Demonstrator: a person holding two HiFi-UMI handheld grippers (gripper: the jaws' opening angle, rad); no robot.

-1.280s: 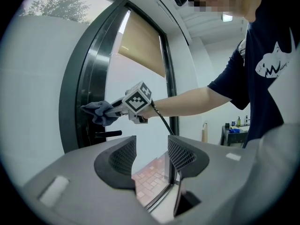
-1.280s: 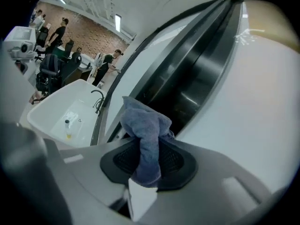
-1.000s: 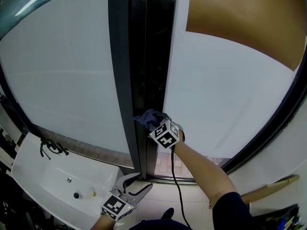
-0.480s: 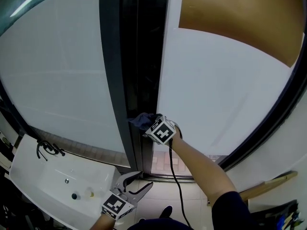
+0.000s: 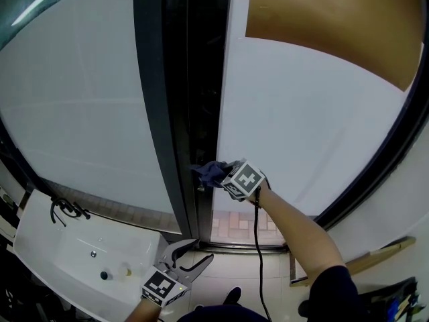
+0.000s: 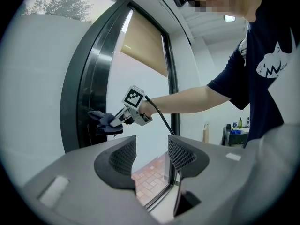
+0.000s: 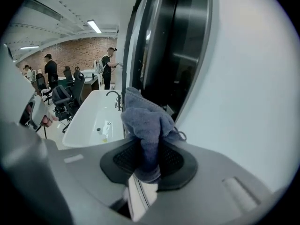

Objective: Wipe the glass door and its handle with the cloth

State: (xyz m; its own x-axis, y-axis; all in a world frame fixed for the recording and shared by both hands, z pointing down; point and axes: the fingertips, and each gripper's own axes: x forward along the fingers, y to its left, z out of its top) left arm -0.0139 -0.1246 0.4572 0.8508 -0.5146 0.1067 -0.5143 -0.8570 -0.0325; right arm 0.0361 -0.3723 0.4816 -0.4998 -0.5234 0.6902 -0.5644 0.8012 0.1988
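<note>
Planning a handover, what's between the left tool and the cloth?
Nothing: the left gripper view shows bare air from the left tool to the cloth.

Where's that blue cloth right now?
Near the middle of the head view, the cloth is pinched in the right gripper and held up to the dark door frame, beside the white glass.

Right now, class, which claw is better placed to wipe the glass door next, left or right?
Right. The right claw grips the cloth up at the dark door frame; the left claw hangs low, open and empty.
</note>
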